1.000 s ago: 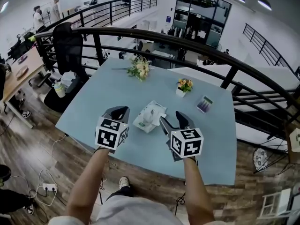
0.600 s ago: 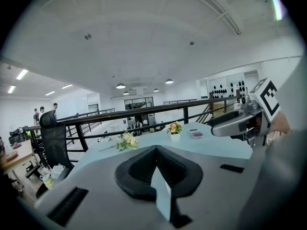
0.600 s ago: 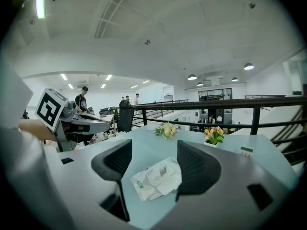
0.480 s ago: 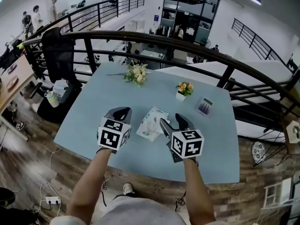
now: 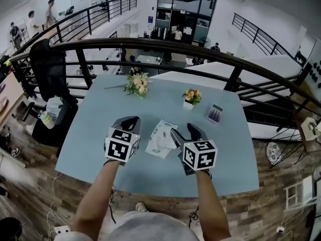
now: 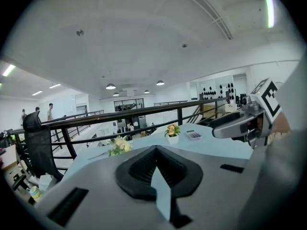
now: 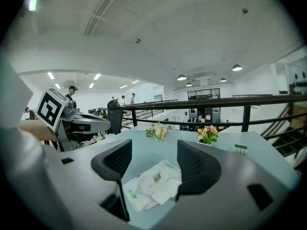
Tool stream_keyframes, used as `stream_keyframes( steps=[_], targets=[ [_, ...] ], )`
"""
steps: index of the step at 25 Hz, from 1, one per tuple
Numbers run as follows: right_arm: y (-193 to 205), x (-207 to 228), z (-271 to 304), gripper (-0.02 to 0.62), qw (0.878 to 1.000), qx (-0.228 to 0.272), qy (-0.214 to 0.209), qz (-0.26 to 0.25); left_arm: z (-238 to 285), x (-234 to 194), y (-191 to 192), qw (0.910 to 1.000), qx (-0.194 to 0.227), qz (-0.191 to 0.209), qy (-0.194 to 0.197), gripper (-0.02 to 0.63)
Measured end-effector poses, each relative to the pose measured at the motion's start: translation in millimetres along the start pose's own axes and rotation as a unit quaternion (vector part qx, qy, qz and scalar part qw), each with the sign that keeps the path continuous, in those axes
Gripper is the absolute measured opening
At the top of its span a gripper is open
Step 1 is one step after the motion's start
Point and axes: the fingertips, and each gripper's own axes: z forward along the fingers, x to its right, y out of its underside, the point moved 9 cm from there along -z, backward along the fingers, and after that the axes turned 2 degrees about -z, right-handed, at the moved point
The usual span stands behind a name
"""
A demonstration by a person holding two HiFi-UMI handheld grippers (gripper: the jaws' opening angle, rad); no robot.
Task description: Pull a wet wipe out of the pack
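The 2 grippers hung over the table point(image 5: 100, 109). The pack point(image 5: 161, 138) lay flat on it between them, a bit nearer the right gripper point(image 5: 183, 130). The right gripper's jaws stood wide apart and empty. The pack showed past the gap, lower down and not touched. The left gripper's point(image 5: 128, 120) jaws were together at the tips with nothing in them. Whether a wipe already poked out of the pack could not be told.

To do this well, the left gripper should likely press down on 1 end of the pack so it would not lift. The right gripper should then go down to the middle of the pack, pinch only the top wipe and pull slowly. The pack looked soft and crumpled, so it might slide or come up with the wipe.

The room was a big bright hall with a wood floor point(image 5: 30, 185) and people far off. A black railing point(image 5: 165, 44) curved behind the pale blue table. On the table, well apart from the pack, were a bunch of flowers point(image 5: 137, 84), a small flower pot point(image 5: 190, 97) and a small box point(image 5: 215, 113).
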Motion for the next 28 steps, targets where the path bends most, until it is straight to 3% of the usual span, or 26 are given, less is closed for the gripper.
stream_keyframes(
  steps=[13,28],
  targets=[
    [5,-7,11,0.278,0.999,-0.007,0.046,0.01,14,-24,6,0.9994,0.005,0.002,0.035,-0.006],
    [8,-4,22,0.278,0.999,-0.018,0.032,0.0,16,-25,10,0.9997,-0.002,-0.002,0.023,-0.006]
  ],
)
